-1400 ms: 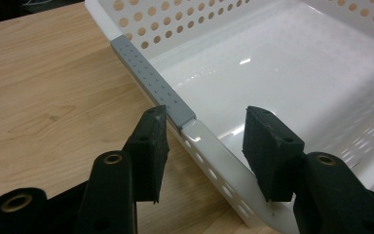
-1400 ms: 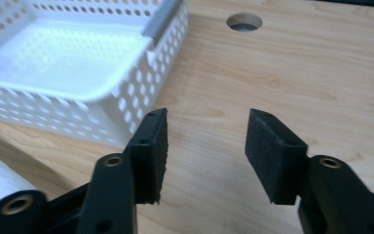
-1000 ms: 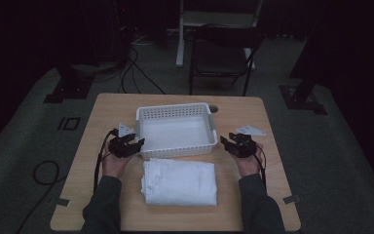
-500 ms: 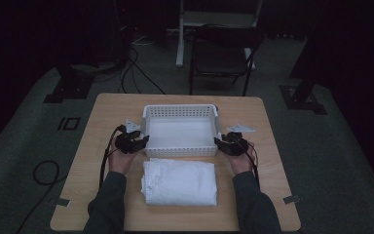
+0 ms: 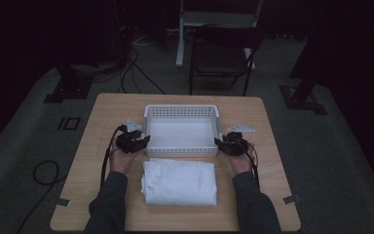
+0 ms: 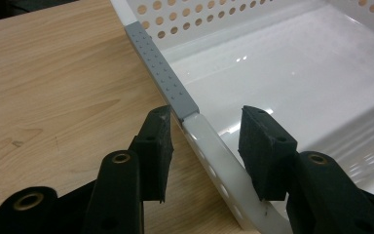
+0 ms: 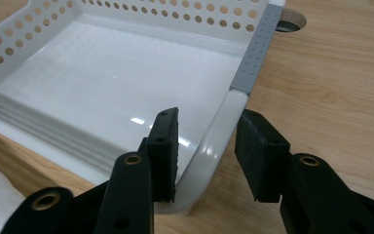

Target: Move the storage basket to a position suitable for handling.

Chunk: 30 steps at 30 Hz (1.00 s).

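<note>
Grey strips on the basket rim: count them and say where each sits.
2. One grey strip caps the white basket's side rim just ahead of the left gripper; the other grey strip caps the opposite side rim ahead of the right gripper. Any others aren't discernible.

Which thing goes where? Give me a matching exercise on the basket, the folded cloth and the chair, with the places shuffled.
Things:
1 basket
2 folded cloth
3 chair

Places:
a on the floor beyond the table
b on the table's near part, closest to the person
c on the middle of the table

Pairs: 1-c, 2-b, 3-a
</note>
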Motion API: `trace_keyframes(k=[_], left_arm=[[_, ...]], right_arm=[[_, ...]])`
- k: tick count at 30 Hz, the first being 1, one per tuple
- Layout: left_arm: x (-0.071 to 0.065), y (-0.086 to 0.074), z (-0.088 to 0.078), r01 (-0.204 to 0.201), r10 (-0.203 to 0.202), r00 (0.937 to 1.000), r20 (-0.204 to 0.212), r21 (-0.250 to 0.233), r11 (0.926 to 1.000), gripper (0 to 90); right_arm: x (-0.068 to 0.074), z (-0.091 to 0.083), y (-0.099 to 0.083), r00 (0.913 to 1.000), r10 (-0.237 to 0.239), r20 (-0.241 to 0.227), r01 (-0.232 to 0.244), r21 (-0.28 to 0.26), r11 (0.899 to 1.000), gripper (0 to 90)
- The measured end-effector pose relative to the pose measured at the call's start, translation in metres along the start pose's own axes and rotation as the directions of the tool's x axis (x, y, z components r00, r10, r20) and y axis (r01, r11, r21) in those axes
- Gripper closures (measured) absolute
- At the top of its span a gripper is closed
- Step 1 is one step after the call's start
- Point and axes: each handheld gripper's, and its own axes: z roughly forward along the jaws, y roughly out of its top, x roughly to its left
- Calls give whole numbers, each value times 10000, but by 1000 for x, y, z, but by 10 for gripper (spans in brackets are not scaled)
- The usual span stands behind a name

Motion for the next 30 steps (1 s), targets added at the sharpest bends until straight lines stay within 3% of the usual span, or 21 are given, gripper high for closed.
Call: trace_keyframes(k=[5,9,13,18,26,30], left_arm=[[2,-3,-6,129,-128,9999,35,-311,9994,481],[2,-5,-18,-54,49,9999,-94,-547,9985,465],[3,-10,-32,-41,45,10000,54,-761,9971,455],[4,-15,-47,406,-369,9985,399,-939,9948,437],[-8,-27,-69,654,-569,9957,728,-1210,9905,414],[-26,-41,-74,461,-377,9958,832,-1021,9937,408]], right_arm=[[-1,-8,2,9999,34,120,-32,-229,9997,509],[-1,-14,3,9998,-53,176,60,-350,9994,486],[3,-38,-4,9986,-400,357,421,-586,9974,452],[7,-53,-19,9973,-617,393,637,-535,9965,430],[15,-61,-39,9957,-905,191,909,-218,9956,423],[22,-68,-48,9952,-956,-214,951,-230,9952,425]])
